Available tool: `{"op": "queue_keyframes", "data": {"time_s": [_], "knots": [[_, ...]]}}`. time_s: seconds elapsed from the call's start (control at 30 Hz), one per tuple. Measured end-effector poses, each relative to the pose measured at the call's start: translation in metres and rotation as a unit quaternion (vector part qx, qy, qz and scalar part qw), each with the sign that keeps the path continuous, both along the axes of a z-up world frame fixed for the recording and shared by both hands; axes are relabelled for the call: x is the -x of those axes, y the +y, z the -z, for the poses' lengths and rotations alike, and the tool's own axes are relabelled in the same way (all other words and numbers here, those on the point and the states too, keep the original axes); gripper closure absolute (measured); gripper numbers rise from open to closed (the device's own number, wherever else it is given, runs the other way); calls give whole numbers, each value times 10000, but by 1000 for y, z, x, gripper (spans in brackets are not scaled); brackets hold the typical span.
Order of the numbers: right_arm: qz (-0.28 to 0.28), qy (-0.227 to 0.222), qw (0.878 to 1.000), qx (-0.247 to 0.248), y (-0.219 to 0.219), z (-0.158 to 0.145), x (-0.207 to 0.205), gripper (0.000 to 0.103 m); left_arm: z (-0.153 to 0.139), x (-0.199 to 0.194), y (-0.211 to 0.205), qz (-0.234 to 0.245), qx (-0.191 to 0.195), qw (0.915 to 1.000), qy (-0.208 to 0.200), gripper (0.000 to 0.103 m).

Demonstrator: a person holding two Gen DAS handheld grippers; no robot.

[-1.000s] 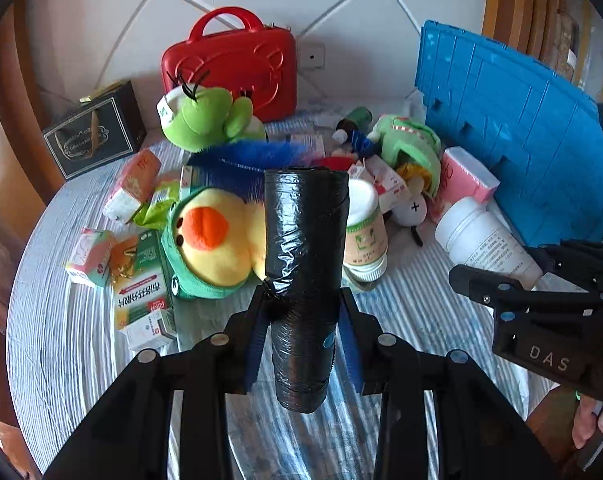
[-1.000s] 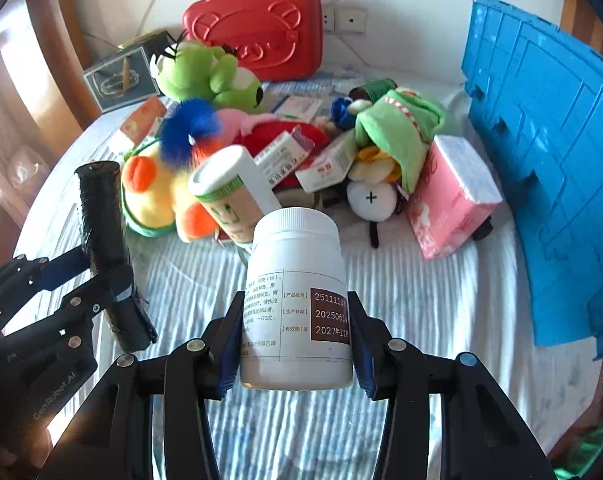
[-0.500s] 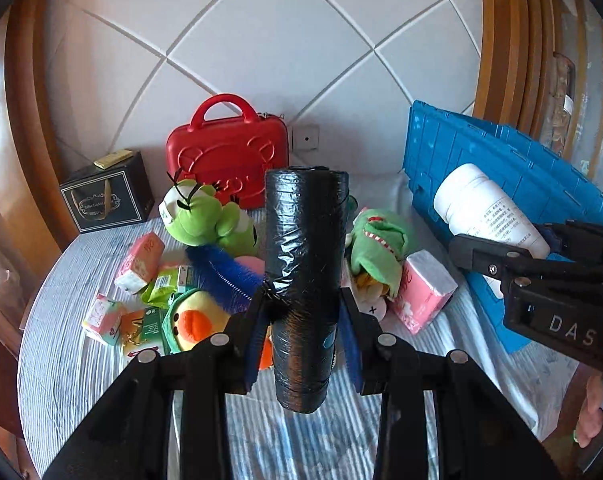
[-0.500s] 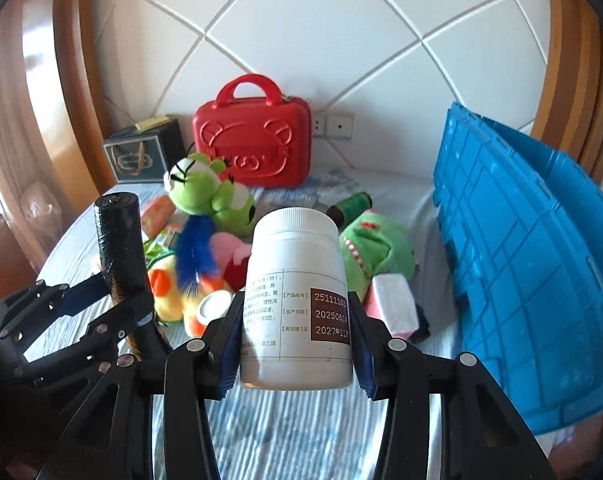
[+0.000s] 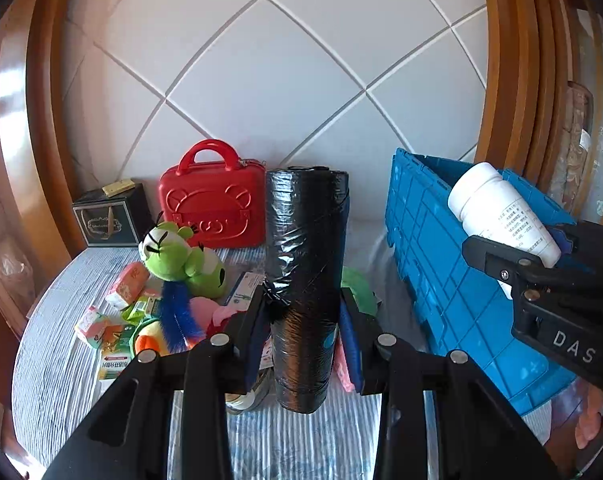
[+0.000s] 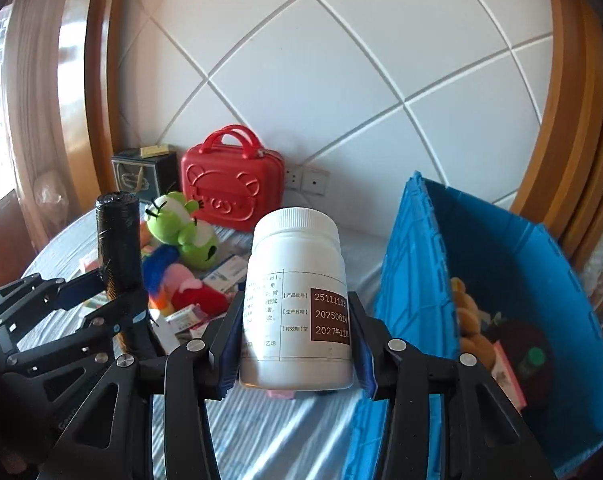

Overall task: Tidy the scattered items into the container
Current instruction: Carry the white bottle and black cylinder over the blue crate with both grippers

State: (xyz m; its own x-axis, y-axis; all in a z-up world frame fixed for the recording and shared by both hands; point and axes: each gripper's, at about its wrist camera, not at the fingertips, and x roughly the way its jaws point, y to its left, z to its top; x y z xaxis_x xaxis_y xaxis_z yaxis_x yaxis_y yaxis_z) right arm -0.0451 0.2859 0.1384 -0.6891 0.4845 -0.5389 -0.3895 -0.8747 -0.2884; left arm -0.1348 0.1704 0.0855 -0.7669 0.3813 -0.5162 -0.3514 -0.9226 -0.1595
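Currently held: left gripper clamps roll, right gripper clamps bottle, both above table beside crate; I'd clear its rim, then release low inside.

Black linkage fingers, blue pads, silver screws, white "DAS" lettering

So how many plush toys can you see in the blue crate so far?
1: a brown plush toy lies against the near wall inside the blue crate, beside a dark round item. Others may be hidden below the rim or under it.
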Motion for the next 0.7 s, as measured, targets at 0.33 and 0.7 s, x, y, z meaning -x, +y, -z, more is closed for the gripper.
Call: {"op": "queue_keyframes", "data": {"time_s": [0.33, 0.7], "knots": [[950, 439, 9940, -315, 77, -46, -67, 58, -83, -15, 102, 923, -153, 9937, 612, 70], [1700, -464, 9839, -305, 240, -67, -118, 58, -113, 13, 296, 1628, -223, 9858, -353, 70]]}}
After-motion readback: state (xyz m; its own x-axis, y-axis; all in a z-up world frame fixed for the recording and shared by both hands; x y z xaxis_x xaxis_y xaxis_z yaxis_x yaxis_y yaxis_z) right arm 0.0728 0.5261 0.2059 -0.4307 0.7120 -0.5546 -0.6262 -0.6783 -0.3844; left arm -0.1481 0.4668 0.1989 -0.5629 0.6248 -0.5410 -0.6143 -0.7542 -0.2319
